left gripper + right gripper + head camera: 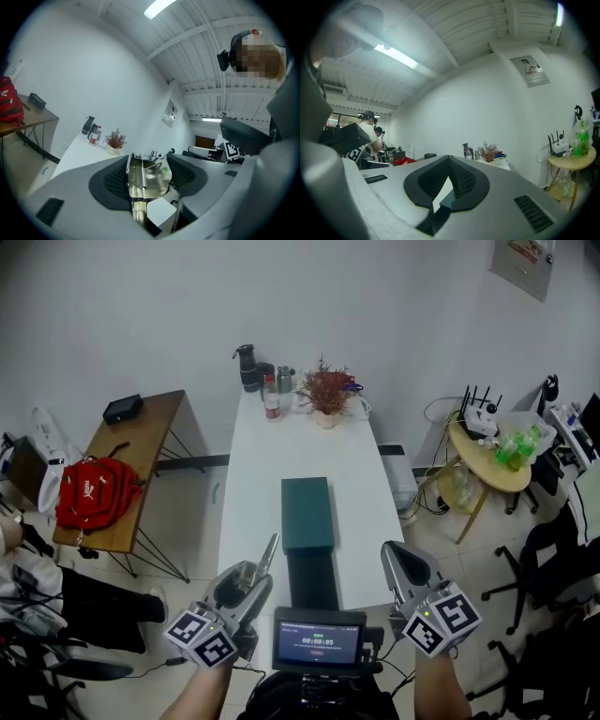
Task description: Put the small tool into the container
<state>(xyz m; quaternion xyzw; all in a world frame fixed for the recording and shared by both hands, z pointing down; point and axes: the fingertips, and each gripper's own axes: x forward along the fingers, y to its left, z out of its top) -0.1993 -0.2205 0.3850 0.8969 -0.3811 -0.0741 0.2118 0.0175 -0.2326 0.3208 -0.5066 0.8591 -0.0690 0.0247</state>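
steadiness mattered: left gripper (249, 583), clamping the small tool (141, 180), needed centring over the container (307, 513) first; right gripper (449, 180) sat closed.

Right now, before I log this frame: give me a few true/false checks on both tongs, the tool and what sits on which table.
1. The left tongs grip a shiny metal tool with a spring. True.
2. The right tongs also hold a tool. False: their jaws are closed together with nothing between them.
3. The green container lies on the white table. True.
4. The red bag sits on the white table. False: it rests on the wooden side table to the left.
5. The metal tool is already in the green container. False: it is in the left tongs, short of the container.
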